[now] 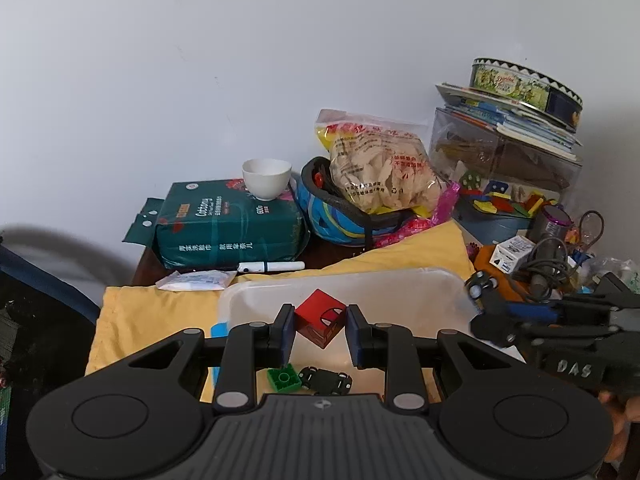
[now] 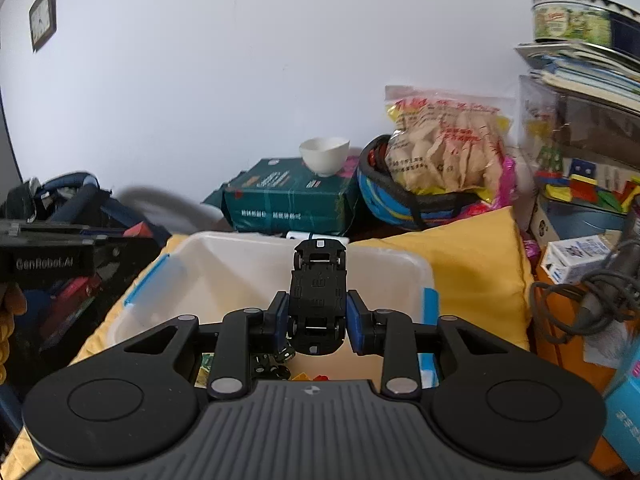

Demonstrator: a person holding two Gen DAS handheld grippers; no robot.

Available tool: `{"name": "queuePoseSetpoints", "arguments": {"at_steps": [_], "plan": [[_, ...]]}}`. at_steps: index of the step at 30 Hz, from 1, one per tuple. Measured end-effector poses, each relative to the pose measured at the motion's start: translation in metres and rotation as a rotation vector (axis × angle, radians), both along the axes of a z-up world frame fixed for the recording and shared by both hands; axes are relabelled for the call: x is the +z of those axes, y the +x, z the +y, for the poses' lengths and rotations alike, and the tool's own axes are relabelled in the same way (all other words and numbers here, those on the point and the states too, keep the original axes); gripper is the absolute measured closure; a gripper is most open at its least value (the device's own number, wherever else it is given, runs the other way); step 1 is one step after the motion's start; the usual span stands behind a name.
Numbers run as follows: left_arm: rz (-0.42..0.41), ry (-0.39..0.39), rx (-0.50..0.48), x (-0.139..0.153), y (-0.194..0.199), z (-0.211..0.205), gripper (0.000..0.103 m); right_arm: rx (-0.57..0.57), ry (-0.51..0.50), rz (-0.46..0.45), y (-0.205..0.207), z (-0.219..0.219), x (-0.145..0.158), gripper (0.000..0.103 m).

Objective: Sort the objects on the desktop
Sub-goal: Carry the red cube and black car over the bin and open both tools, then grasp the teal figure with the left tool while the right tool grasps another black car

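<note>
Holding a red cube (image 1: 321, 318) in my left gripper (image 1: 319, 330), I see its jaws pinching the cube by two opposite sides, tilted on a corner, above the white bin (image 1: 420, 284). Down in the bin beneath it lie a green brick (image 1: 284, 378) and a black toy car (image 1: 326, 380), just beside each other.

My right gripper (image 2: 318, 320) has its jaws pressed against the flanks of another black car (image 2: 318, 292), belly up, wheels showing, nose pointing away from me over the bin (image 2: 224, 248). Through the gap below I can make out a dark toy and some orange and red bits on the bin floor, too hidden to name. From the left camera the right gripper (image 1: 486, 292) shows at the right edge with the car's wheels poking out.

The bin sits on a yellow cloth (image 1: 160, 312). Behind it on the tabletop (image 1: 148, 268) are a green tissue pack (image 1: 228, 228) with a white bowl (image 1: 266, 178) on top, a white pen (image 1: 272, 267), a blue helmet (image 1: 340, 216) holding a snack bag (image 1: 380, 168), and a clear box (image 1: 500, 156) stacked with books (image 1: 520, 120) and a round tin (image 1: 524, 84).
</note>
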State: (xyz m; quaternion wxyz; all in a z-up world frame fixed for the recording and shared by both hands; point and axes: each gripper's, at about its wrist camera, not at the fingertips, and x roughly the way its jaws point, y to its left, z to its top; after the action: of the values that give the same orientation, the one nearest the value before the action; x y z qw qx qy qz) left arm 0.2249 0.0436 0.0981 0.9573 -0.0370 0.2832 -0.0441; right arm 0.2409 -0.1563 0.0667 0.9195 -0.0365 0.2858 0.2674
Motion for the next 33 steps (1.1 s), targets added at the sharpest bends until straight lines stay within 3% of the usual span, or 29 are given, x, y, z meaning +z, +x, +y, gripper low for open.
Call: {"name": "queuePoseSetpoints", "arguments": {"at_steps": [2, 3, 5, 10, 15, 22, 26, 33], "plan": [[0.003, 0.031, 0.009, -0.004, 0.006, 0.0, 0.066, 0.004, -0.019, 0.013, 0.007, 0.005, -0.005, 0.069], [0.013, 0.044, 0.013, -0.007, 0.009, 0.0, 0.051, 0.005, -0.035, 0.024, 0.011, 0.008, -0.009, 0.063], [0.022, 0.074, 0.04, -0.015, 0.014, 0.002, 0.037, -0.009, -0.064, 0.023, 0.015, 0.011, -0.014, 0.04], [0.017, 0.054, 0.06, -0.024, -0.002, 0.014, 0.037, -0.01, -0.024, -0.001, 0.0, -0.005, -0.012, 0.04], [0.012, 0.053, 0.03, -0.038, -0.057, 0.011, 0.037, 0.002, 0.035, -0.02, -0.043, -0.03, -0.01, 0.041], [0.125, 0.013, -0.029, -0.095, -0.138, -0.017, 0.037, -0.006, -0.007, 0.066, -0.093, -0.042, -0.058, 0.041], [0.201, 0.058, -0.09, -0.133, -0.152, -0.042, 0.037, -0.025, -0.043, 0.158, -0.103, -0.045, -0.09, 0.041], [0.254, 0.077, -0.092, -0.166, -0.138, -0.067, 0.037, -0.024, -0.099, 0.18, -0.106, -0.043, -0.108, 0.041]]}}
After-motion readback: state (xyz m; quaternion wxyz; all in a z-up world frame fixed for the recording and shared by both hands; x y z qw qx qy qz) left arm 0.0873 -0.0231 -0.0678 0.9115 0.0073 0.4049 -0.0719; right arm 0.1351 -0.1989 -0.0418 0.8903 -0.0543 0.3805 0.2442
